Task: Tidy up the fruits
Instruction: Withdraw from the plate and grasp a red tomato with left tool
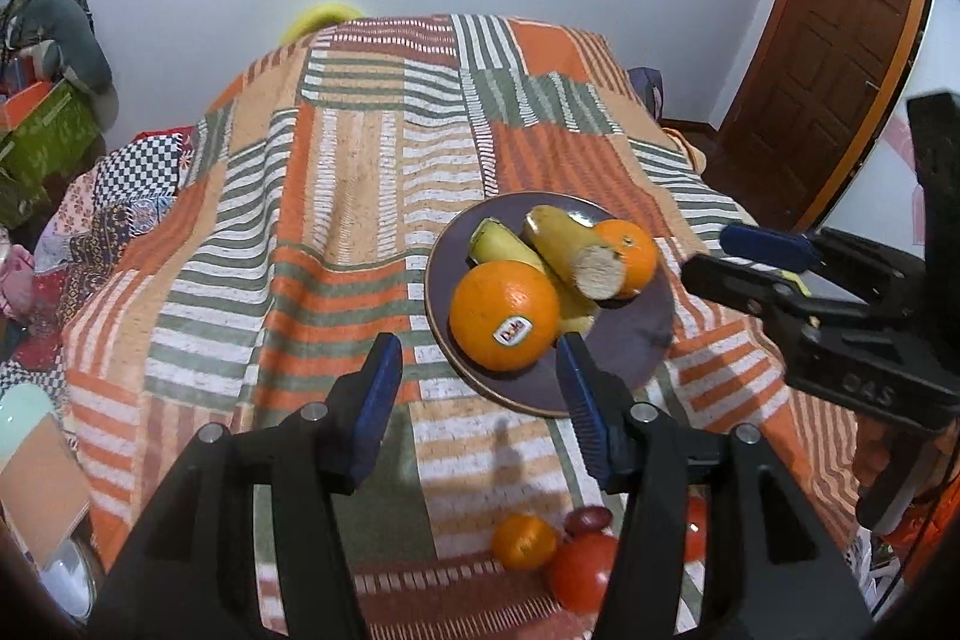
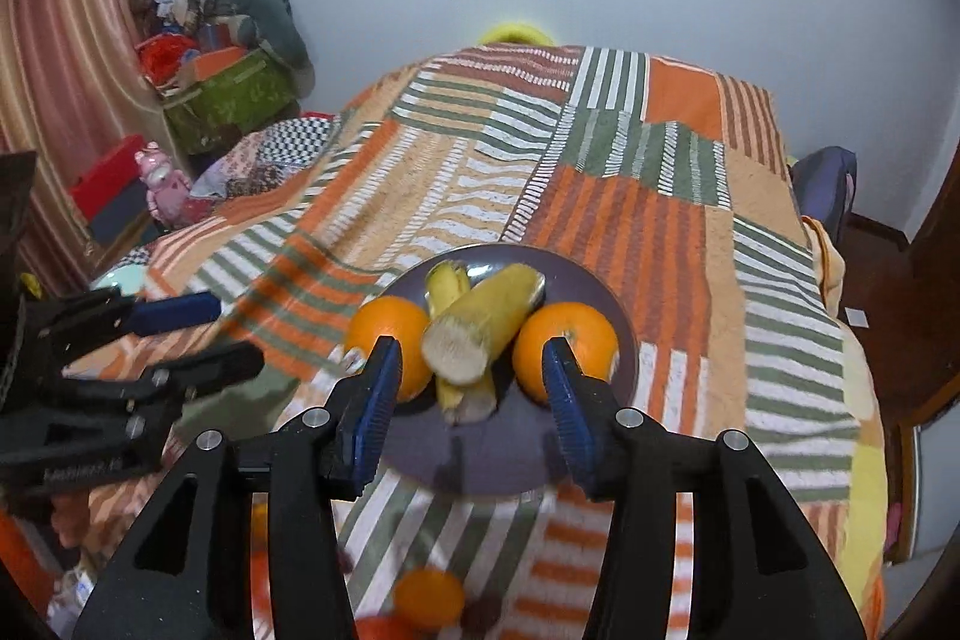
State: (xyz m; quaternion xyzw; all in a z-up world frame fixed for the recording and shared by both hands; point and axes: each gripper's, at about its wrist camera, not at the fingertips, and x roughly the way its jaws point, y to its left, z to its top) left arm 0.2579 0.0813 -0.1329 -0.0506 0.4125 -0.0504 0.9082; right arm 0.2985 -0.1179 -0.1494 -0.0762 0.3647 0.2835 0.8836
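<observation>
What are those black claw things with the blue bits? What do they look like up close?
Each is a hand-held clamp: the left gripper and right gripper have matte black plastic frames with cut-out slots, round silver pivot pins, and two fingers faced with ribbed blue pads. Embossed lettering marks one body.

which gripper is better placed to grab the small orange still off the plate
Left, probably. In its own view the small orange lies just below the open, empty left gripper. The right gripper hangs over the plate.
</observation>
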